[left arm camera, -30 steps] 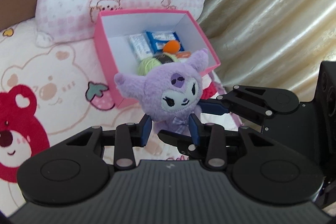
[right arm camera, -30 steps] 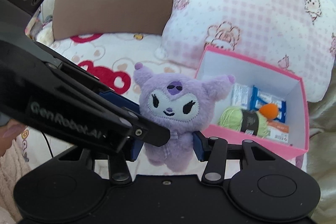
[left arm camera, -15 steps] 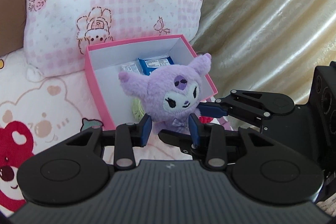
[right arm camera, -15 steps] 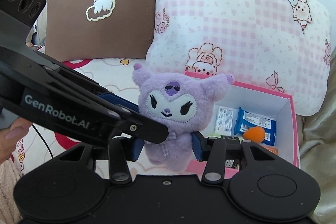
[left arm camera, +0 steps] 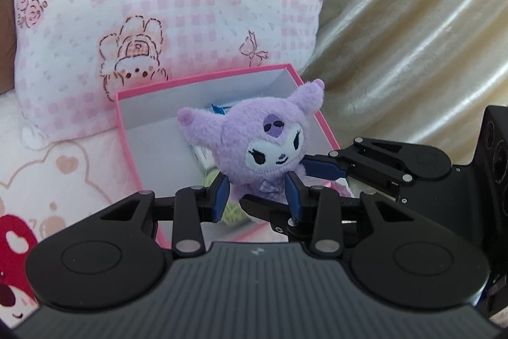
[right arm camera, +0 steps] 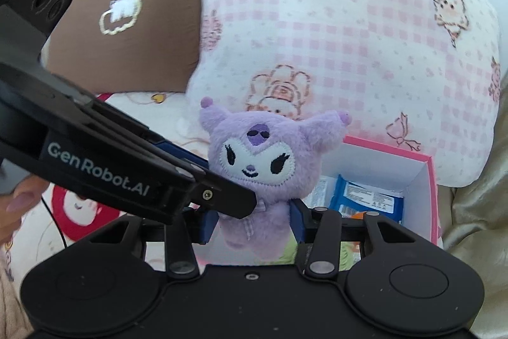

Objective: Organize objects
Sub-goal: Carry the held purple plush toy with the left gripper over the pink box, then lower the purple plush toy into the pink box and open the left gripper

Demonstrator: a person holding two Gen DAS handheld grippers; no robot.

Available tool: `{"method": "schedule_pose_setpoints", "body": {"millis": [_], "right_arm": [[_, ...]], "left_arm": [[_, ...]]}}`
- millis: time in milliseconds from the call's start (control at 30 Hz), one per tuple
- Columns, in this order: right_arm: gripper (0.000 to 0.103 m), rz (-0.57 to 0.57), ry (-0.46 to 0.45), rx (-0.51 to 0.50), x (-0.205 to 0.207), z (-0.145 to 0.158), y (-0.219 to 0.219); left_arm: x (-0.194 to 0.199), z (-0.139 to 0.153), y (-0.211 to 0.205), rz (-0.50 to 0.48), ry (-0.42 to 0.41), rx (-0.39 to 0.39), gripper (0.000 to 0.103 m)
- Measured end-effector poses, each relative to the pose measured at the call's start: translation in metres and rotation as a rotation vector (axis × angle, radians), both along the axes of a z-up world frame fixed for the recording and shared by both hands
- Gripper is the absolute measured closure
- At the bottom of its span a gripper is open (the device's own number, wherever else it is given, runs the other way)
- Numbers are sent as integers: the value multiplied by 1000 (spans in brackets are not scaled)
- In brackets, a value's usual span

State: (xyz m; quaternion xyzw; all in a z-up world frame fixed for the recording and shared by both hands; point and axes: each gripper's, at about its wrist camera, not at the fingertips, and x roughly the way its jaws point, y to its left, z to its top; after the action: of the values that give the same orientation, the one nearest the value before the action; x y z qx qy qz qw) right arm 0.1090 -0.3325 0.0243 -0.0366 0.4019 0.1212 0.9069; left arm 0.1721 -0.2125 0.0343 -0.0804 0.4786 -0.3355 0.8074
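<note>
A purple plush toy (left arm camera: 266, 142) with a white embroidered face is held upright between both grippers. My left gripper (left arm camera: 257, 191) is shut on its lower body. My right gripper (right arm camera: 254, 218) is shut on the same body, and one of its blue fingers (left arm camera: 320, 167) reaches in from the right in the left wrist view. The toy (right arm camera: 257, 161) hangs over the open pink box (left arm camera: 203, 78), which has white inner walls. Blue snack packets (right arm camera: 365, 196), an orange item (right arm camera: 358, 215) and green yarn (left arm camera: 233, 212) lie in the box (right arm camera: 433, 196), partly hidden by the toy.
A pink checked pillow (left arm camera: 158, 5) leans right behind the box. A brown pillow (right arm camera: 127, 21) stands to its left. Shiny beige fabric (left arm camera: 412, 37) falls along the right side. The bedsheet (left arm camera: 47, 173) has a bear print. A person's fingers (right arm camera: 22, 199) show at the left edge.
Both grippers have carried the plush toy toward the pillow. It was in front of the pink box and now hangs over the box's inside, covering most of its contents.
</note>
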Motion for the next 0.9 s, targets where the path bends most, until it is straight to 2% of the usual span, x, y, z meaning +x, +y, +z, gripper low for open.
{"method": "schedule_pose_setpoints", "body": {"millis": [300,633,900], "right_arm": [[52,-68,57,91,53,-26,-41],[52,-81,150,99,92,-70,-61],[51,-93,192,101,113,-88,-72]], "left_arm": [[48,-30,-32,43,12,17,67],[77,-76,-49,70,72,30,67],[89,-95,-58,88,89,34,67]]}}
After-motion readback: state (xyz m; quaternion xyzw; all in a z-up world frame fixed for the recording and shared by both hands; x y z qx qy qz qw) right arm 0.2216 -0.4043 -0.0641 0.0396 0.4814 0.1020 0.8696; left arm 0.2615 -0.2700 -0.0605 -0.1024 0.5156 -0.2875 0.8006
